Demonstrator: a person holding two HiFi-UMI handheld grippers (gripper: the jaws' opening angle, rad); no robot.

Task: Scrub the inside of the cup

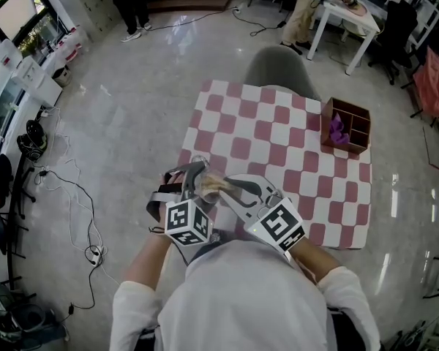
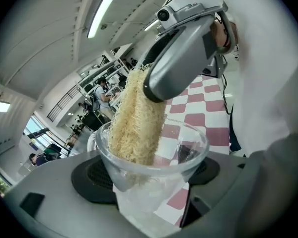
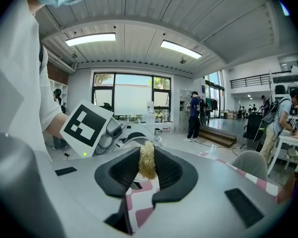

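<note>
A clear glass cup [image 2: 154, 155] sits between the jaws of my left gripper [image 2: 151, 175], which is shut on it, mouth tilted up toward the camera. A pale yellow loofah scrubber [image 2: 136, 118] reaches down into the cup. My right gripper [image 3: 148, 170] is shut on the loofah scrubber [image 3: 147, 165], pinching its upper end. In the head view both grippers meet over the near edge of the table, the left gripper [image 1: 192, 189] holding the cup [image 1: 197, 178] and the right gripper [image 1: 230, 189] pushing the scrubber [image 1: 212, 186] into it.
A pink-and-white checked tablecloth [image 1: 293, 152] covers the table. A brown wooden organiser box [image 1: 345, 126] with a purple item stands at the far right. A grey chair [image 1: 278, 68] is behind the table. People stand and sit in the background; cables lie on the floor at left.
</note>
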